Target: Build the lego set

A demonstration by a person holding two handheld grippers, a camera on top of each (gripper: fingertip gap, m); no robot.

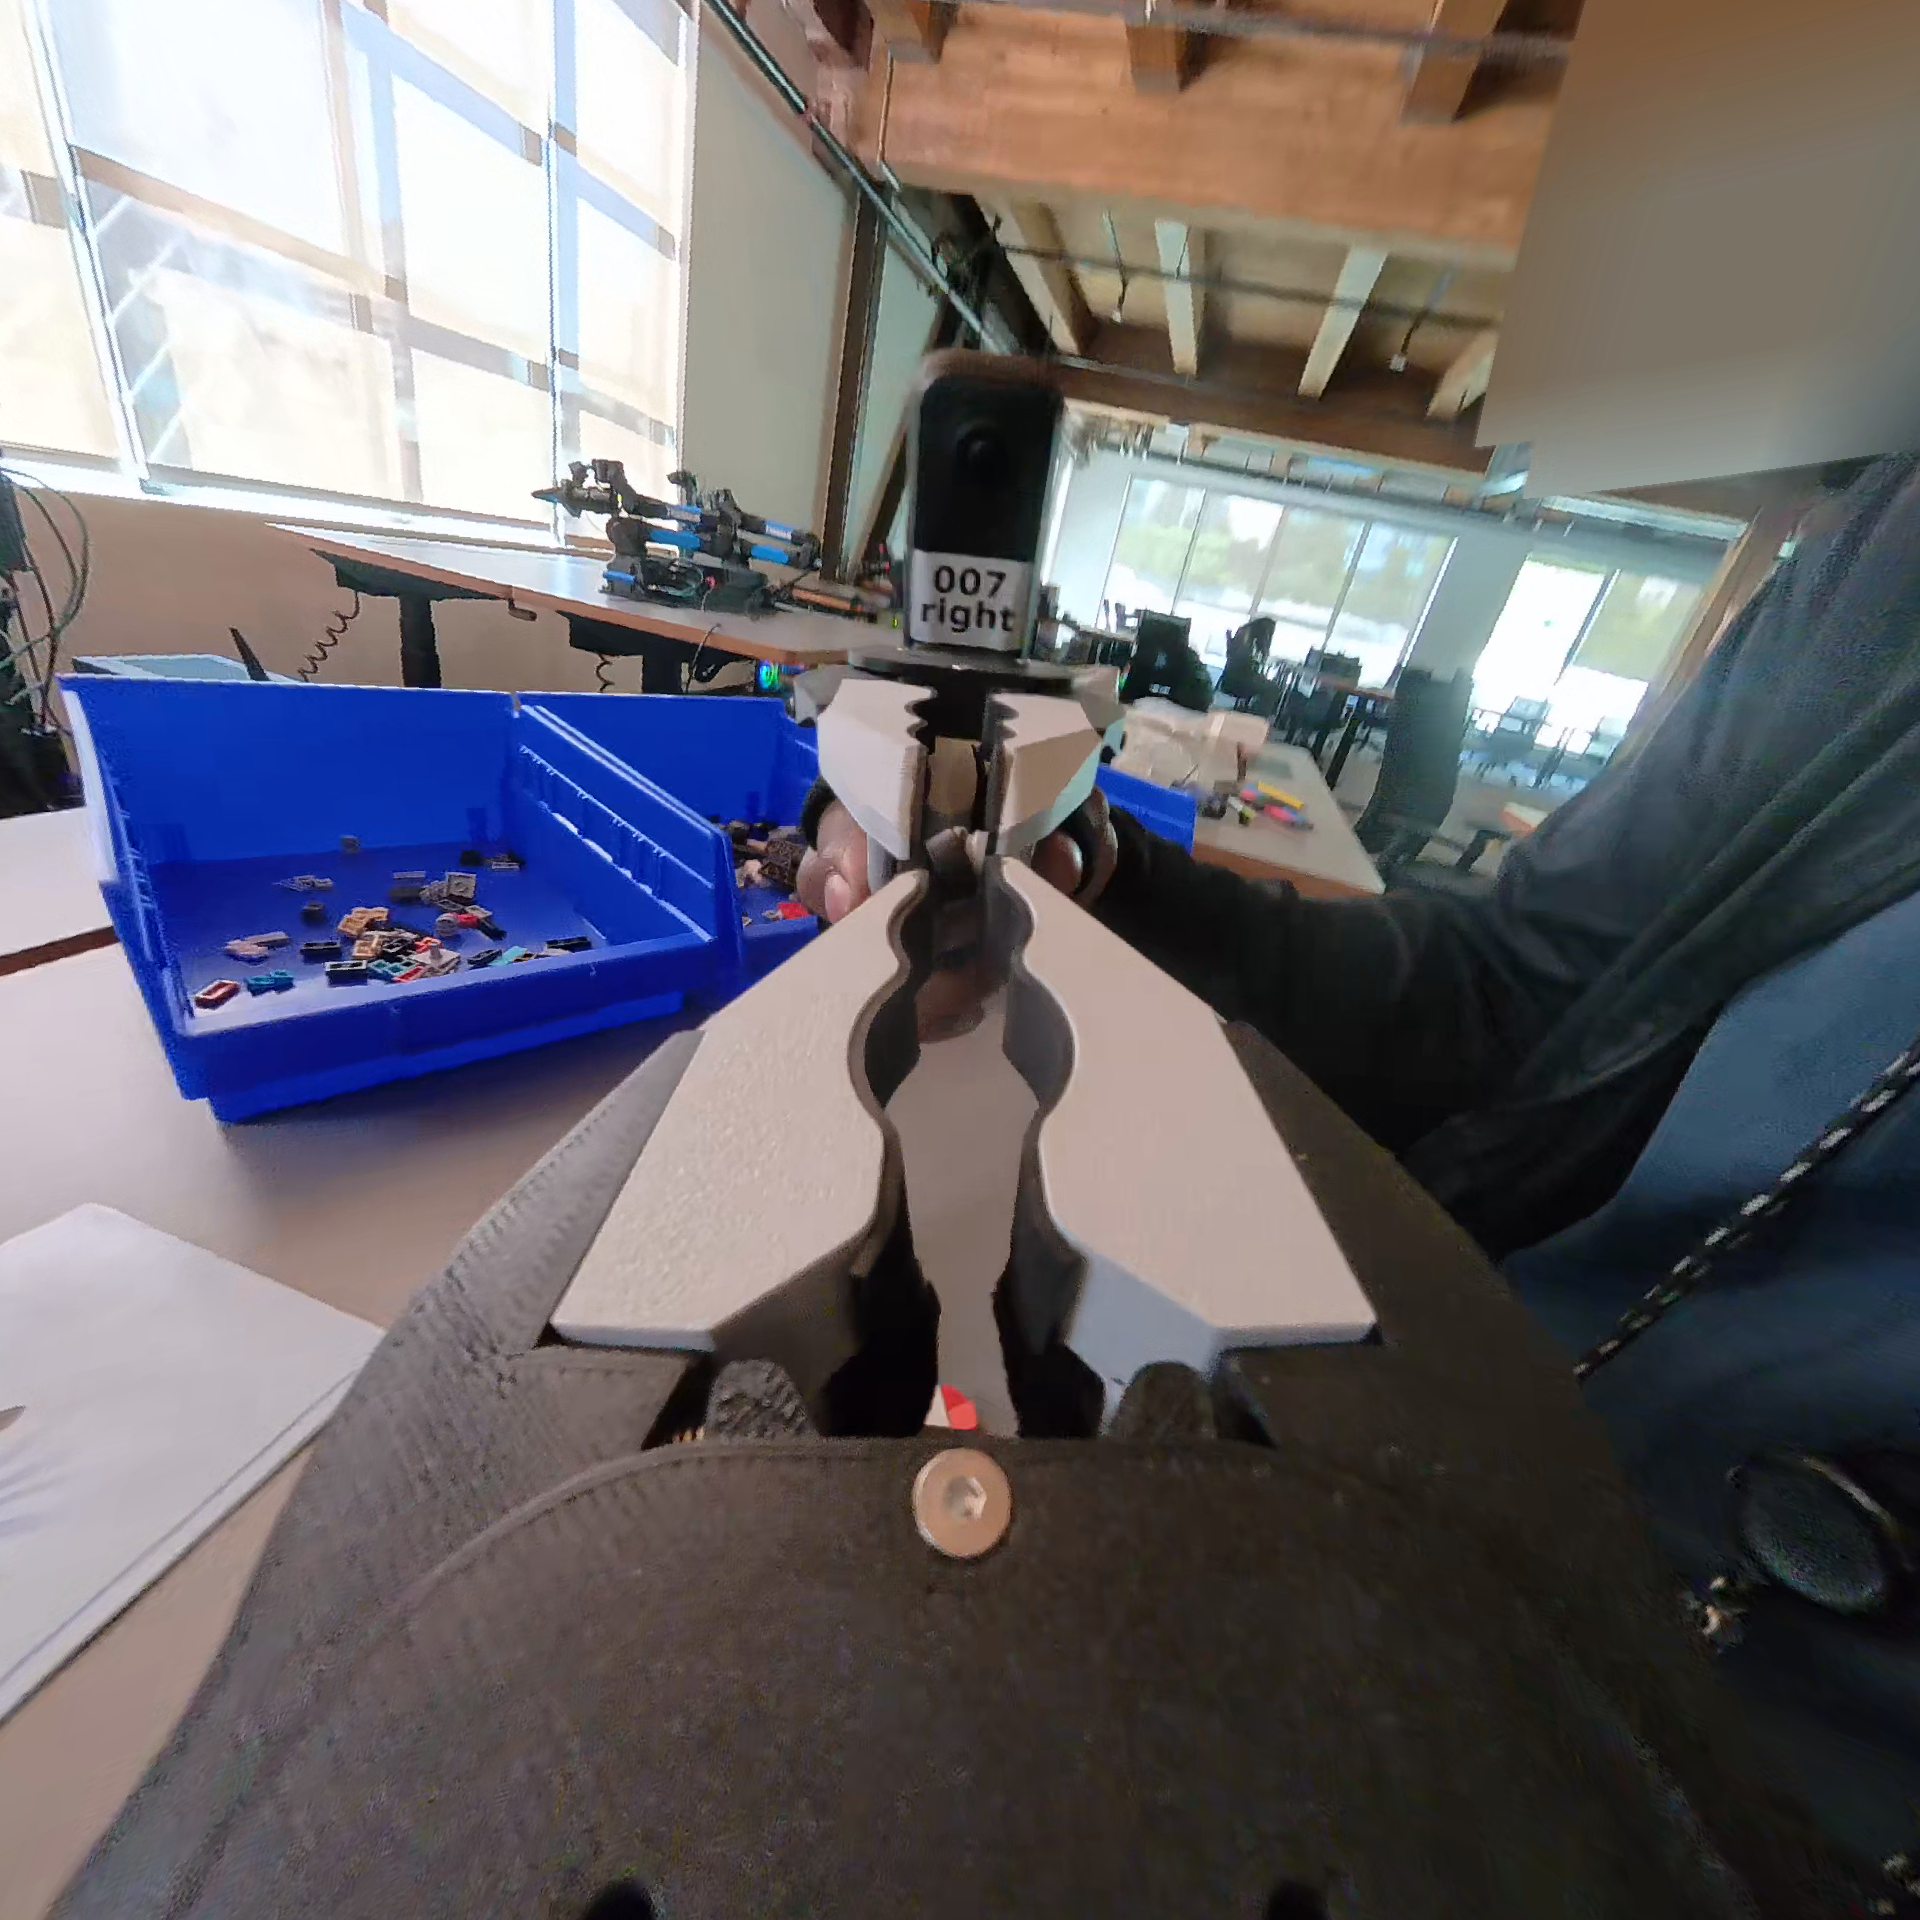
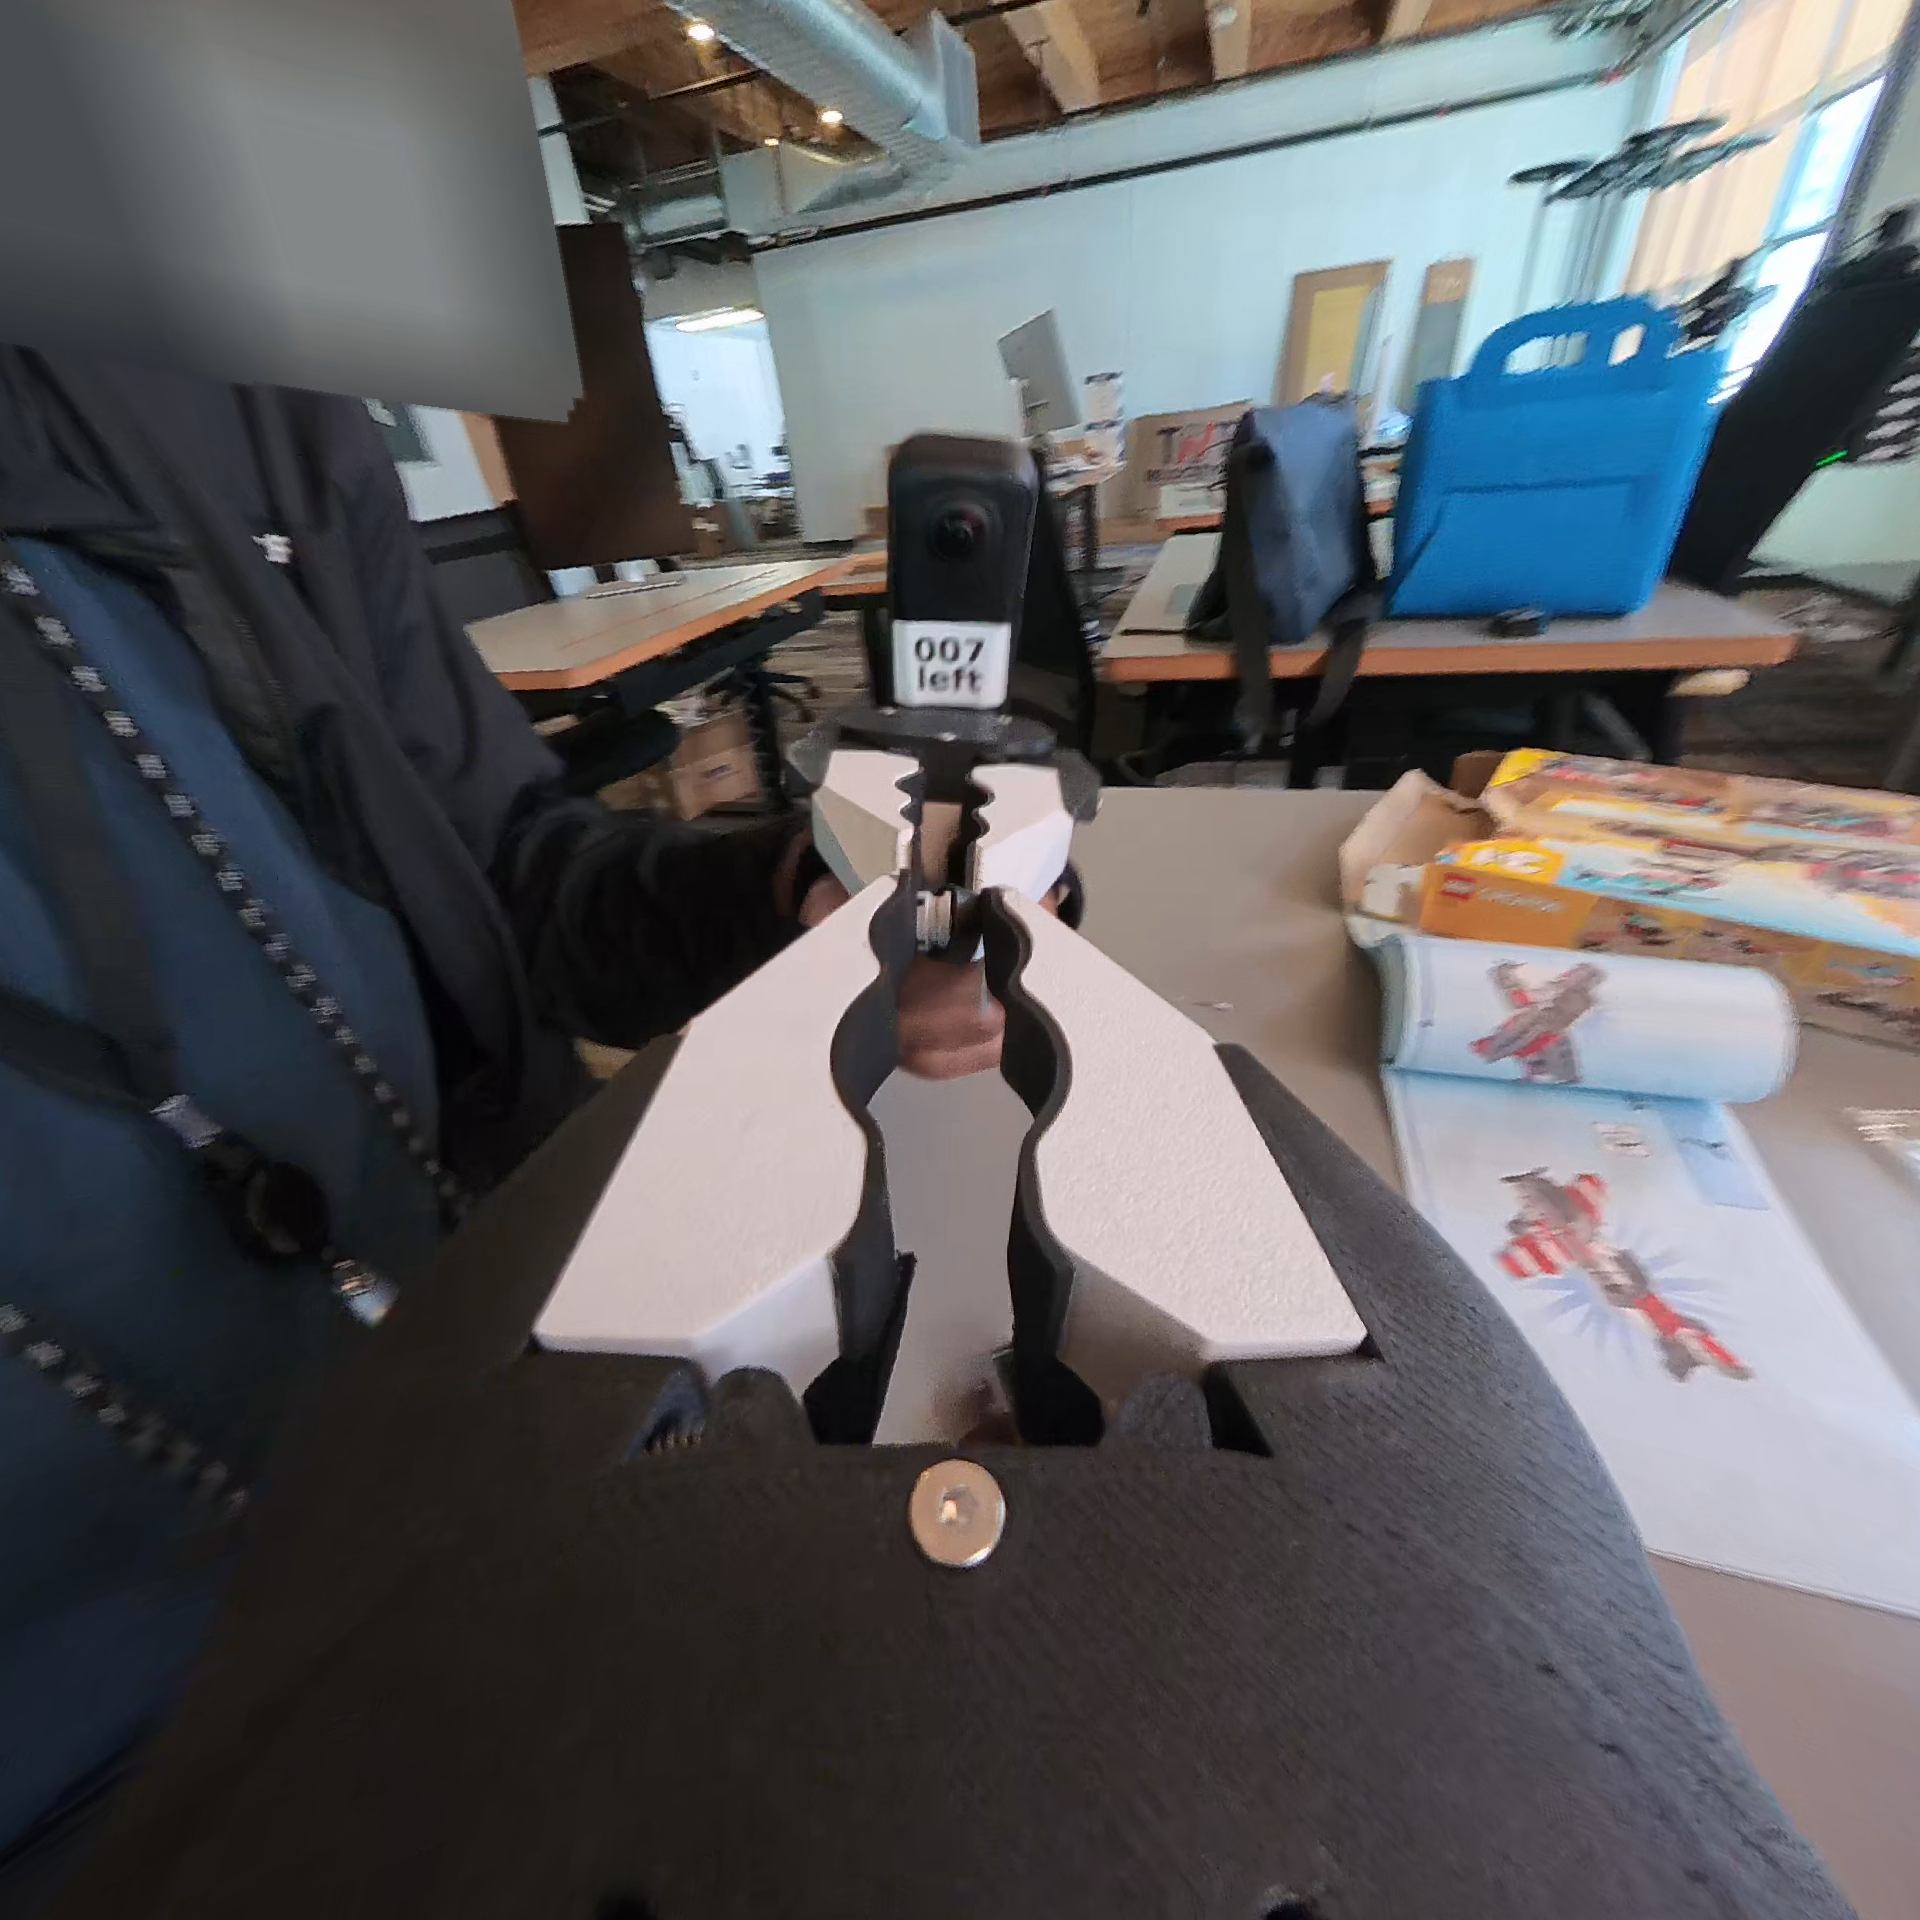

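Small grey piece (image 2: pixel 943 921) pinched where both sets of fingertips meet: too small and too covered to tell its shape. Loose bricks (image 1: pixel 384 935) in the blue bin (image 1: pixel 312 758): too small to tell apart. Second bin compartment (image 1: pixel 769 862) to the right: mostly hidden behind the far gripper. Lego box (image 2: pixel 1683 862) and instruction booklet (image 2: pixel 1621 1340): blurred, cut off by the right edge. White sheet (image 1: pixel 135 1392) near left: cut by the edge. Person's jacket (image 2: pixel 208 831): cropped, partly blurred.

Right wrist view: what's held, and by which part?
Small grey round piece, pinched by its sides in the right gripper; left gripper touches it, hold unclear.
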